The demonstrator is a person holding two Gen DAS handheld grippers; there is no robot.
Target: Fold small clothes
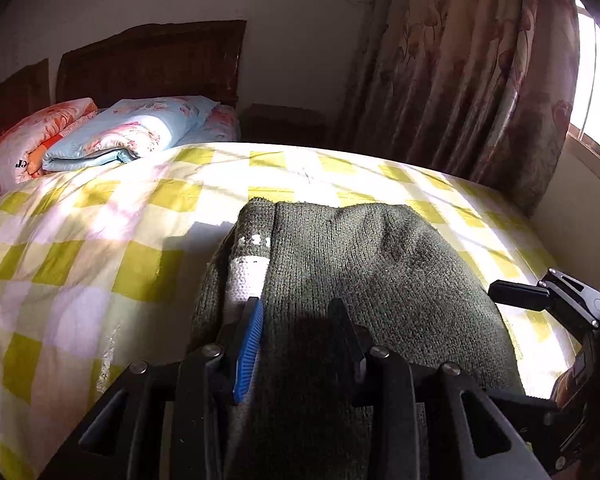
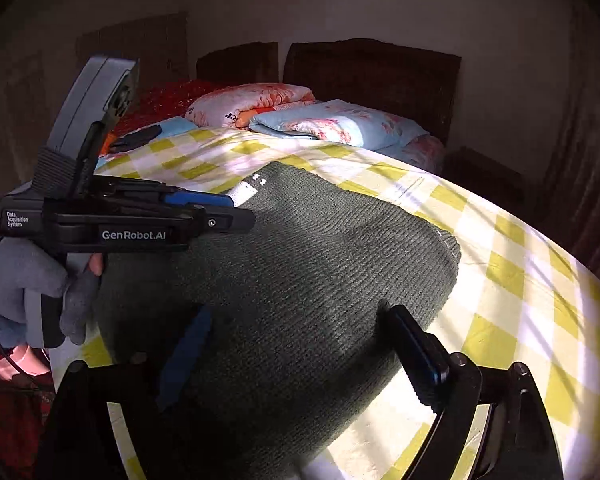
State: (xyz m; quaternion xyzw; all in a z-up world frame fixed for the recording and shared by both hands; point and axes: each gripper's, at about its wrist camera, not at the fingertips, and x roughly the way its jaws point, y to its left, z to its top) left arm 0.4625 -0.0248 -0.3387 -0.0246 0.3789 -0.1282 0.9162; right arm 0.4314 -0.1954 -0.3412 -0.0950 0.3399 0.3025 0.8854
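Note:
A dark green knitted sweater (image 1: 360, 264) with a white patterned band lies folded on the yellow-and-white checked bed cover (image 1: 100, 256). My left gripper (image 1: 296, 312) is partly closed, with the sweater's near edge between its fingers. In the right wrist view the sweater (image 2: 300, 264) fills the middle, and the left gripper (image 2: 236, 210) reaches over its left side, held by a gloved hand. My right gripper (image 2: 296, 332) is wide open, its fingers astride the sweater's near edge. The right gripper also shows in the left wrist view (image 1: 516, 296) at the right edge.
Folded floral quilts (image 1: 100, 136) and pillows lie at the head of the bed, before a dark wooden headboard (image 1: 152, 60). A patterned curtain (image 1: 480, 80) and a bright window (image 1: 596, 92) stand to the right. A dark object (image 2: 136, 138) lies on the bed's far left.

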